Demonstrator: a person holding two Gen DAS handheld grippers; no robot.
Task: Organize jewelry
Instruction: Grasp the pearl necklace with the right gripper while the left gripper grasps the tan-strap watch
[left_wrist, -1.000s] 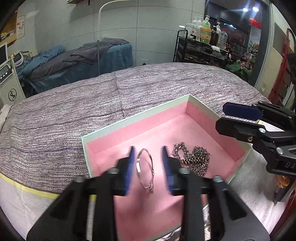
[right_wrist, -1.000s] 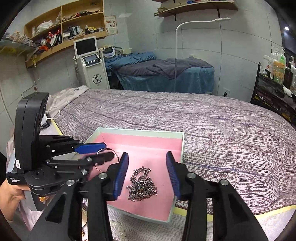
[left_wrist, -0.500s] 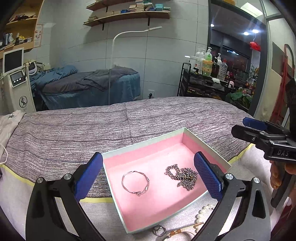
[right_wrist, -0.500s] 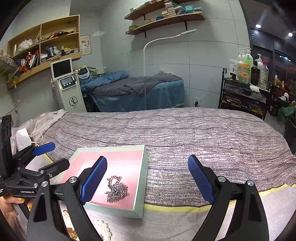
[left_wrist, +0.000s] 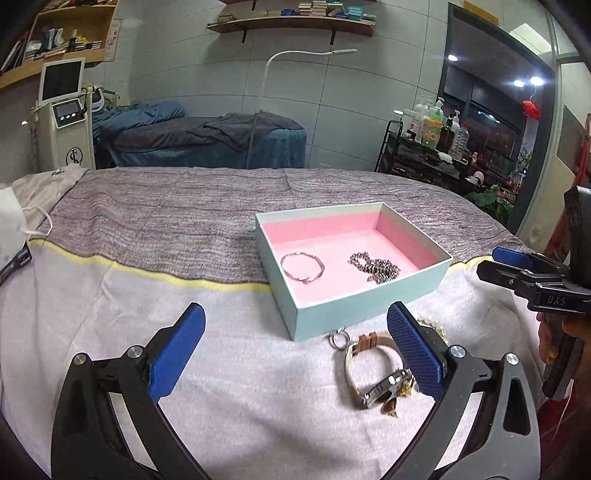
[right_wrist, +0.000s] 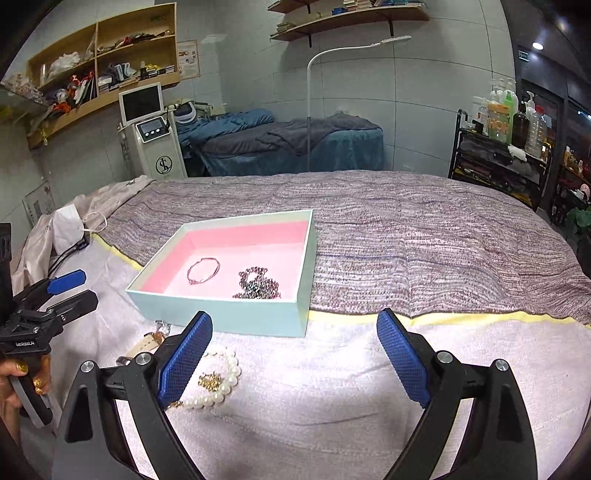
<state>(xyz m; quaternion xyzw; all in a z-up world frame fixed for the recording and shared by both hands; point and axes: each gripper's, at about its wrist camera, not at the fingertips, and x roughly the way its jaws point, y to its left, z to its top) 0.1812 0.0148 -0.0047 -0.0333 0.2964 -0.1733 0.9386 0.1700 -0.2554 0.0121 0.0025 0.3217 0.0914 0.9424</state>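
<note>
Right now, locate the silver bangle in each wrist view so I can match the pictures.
Left wrist view: silver bangle lies centre-right, in the left half of the pink-lined box.
Right wrist view: the bangle lies left of centre, again in the box's left half.
Shared landmark: the chain pile to its right.

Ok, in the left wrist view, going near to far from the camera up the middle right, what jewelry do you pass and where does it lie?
Watch on the white cloth → ring by the box's near wall → thin bracelet inside the pink-lined box, with the chain necklace beside it.
</note>
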